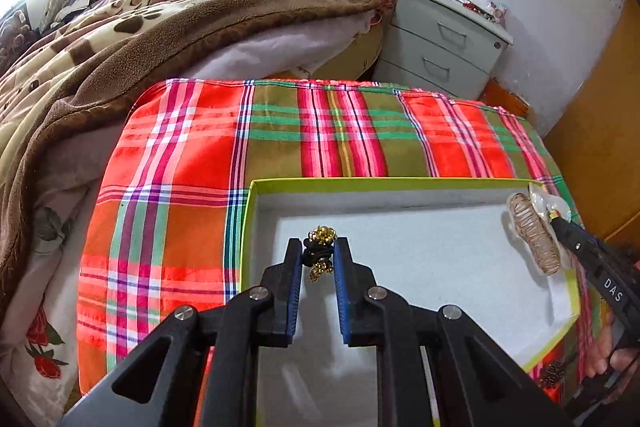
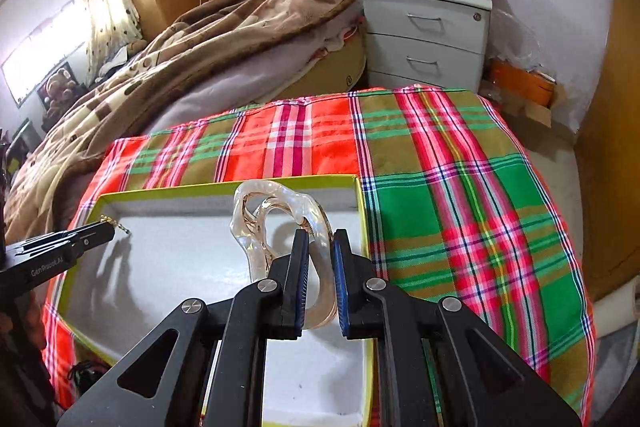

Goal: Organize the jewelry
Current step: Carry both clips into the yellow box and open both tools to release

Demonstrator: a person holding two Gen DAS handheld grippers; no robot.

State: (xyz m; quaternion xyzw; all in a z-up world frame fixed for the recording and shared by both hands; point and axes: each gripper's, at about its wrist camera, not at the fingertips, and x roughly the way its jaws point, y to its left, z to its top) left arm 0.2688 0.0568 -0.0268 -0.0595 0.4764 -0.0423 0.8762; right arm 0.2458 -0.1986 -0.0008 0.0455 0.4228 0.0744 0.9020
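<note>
both handheld grippers are matte black with angular linkage arms, triangular cut-outs and round silver pivot screws; the left gripper (image 1: 319, 251) and the right gripper (image 2: 320, 245) each carry blue ribbed pads on the inner faces of slim black fingers (image 1: 294, 267); white lettering reads "das" on one body and "genrobot.ai" on the other

Plaid cloth (image 1: 192, 163) covering the surface, lime-rimmed white box (image 1: 400, 183) on it, near bed (image 1: 120, 39)

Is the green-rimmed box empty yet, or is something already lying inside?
Empty: the green-rimmed white box shows only bare floor; both pieces remain held above it.
</note>
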